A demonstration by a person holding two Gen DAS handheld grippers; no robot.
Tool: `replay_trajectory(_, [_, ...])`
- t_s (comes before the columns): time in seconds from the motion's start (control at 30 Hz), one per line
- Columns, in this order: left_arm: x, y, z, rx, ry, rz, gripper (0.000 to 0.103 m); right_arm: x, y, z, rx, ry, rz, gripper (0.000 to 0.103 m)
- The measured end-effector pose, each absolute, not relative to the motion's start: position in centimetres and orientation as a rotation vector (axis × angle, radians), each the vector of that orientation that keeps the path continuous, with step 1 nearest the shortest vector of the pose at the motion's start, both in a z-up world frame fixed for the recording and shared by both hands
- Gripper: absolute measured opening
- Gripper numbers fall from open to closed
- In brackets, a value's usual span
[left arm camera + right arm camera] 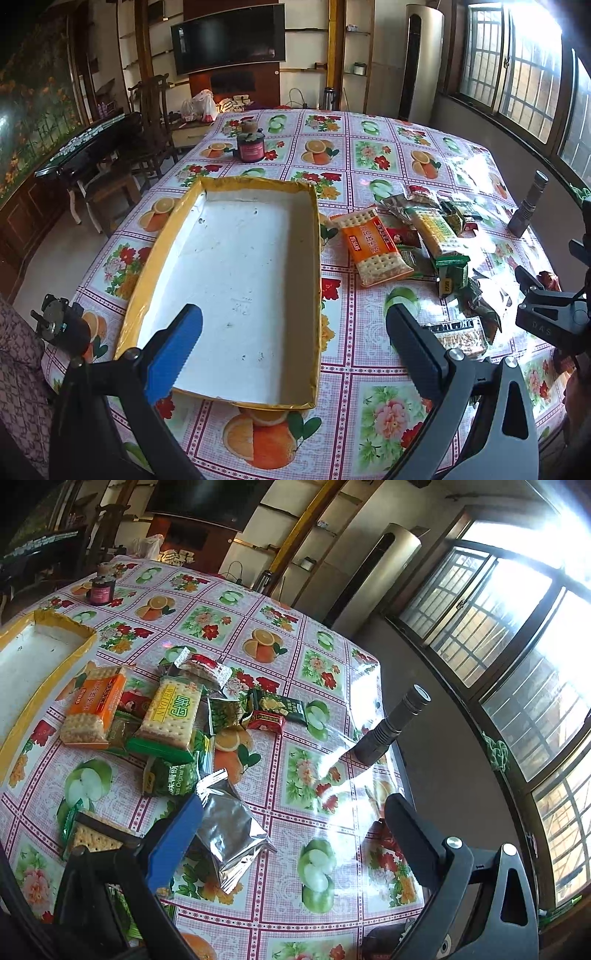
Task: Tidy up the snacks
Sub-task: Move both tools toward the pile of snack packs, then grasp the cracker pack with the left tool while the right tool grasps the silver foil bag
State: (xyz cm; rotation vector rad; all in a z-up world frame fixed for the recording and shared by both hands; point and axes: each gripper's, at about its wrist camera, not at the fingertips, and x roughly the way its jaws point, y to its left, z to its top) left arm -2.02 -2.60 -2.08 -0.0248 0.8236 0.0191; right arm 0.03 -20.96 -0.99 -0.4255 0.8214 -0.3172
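**Both tongs spread over the table**

Left gripper [295,332] hovers spread above the shallow yellow-rimmed tray [314,236], white inside. Right gripper [293,823] gapes over a crinkly silver packet [229,834]; glossy cracker packs [166,716] lie heaped beside the tray.

Home living room, wall television [229,37], floral-clothed table [369,155]

Sunlight poured through barred windows [509,635] along the right wall, glaring off a fruit-and-flower tablecloth [369,155]. A dark television [229,38] hung on the far wall beside a tall standing air conditioner [423,62]; wooden chairs [147,122] stood at left.
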Motion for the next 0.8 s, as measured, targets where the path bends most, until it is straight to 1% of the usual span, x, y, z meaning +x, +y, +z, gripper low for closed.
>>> replay_trajectory(0.6, [-2.0,-2.6,-2.1,-0.026,0.826,0.019,0.100,-0.1,-21.0,-0.9,-0.427,0.822,-0.309,0.099])
replay_trajectory(0.8, [-2.0,-3.2,-2.1,-0.012,0.833,-0.003,0.100,-0.5,-22.0,-0.7,-0.379,0.832,-0.278,0.099])
